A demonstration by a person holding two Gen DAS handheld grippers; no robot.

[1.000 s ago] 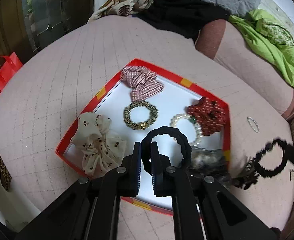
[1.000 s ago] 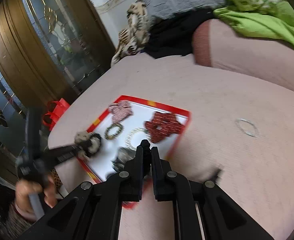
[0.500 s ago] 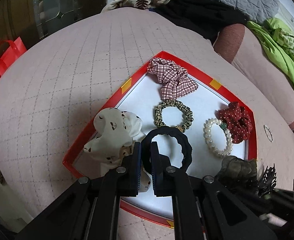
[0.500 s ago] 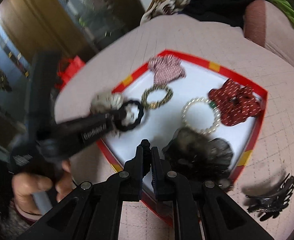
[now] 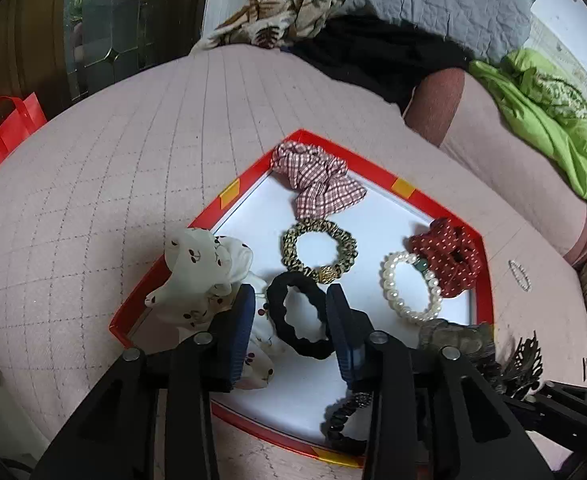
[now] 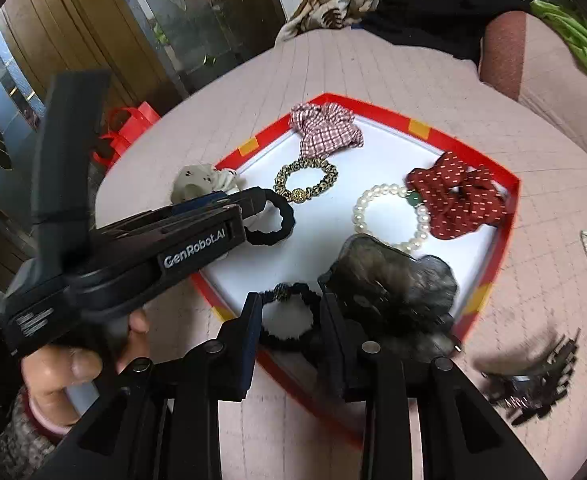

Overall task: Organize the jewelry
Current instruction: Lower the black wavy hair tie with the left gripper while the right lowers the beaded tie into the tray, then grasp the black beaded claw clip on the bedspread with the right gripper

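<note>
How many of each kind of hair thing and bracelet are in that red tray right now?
Fabric scrunchies: 5 (checked, leopard, cream cherry, red dotted, dark gauzy)
Plain black hair ties: 2 (wavy, thin with bead)
Pearl bracelets: 1
Total: 8

Five scrunchies (image 5: 318,182), three hair ties (image 5: 318,249), two bracelets (image 5: 409,286)

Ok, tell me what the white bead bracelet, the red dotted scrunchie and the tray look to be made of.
White bead bracelet: glossy round beads, pearl-like, probably imitation pearl or plastic, plus one green bead.
Red dotted scrunchie: soft matte woven fabric, gathered into folds, with a pale dot print.
Tray: likely cardboard, a box lid perhaps; thin red rim, smooth white floor, yellow patches on the rim.
</note>
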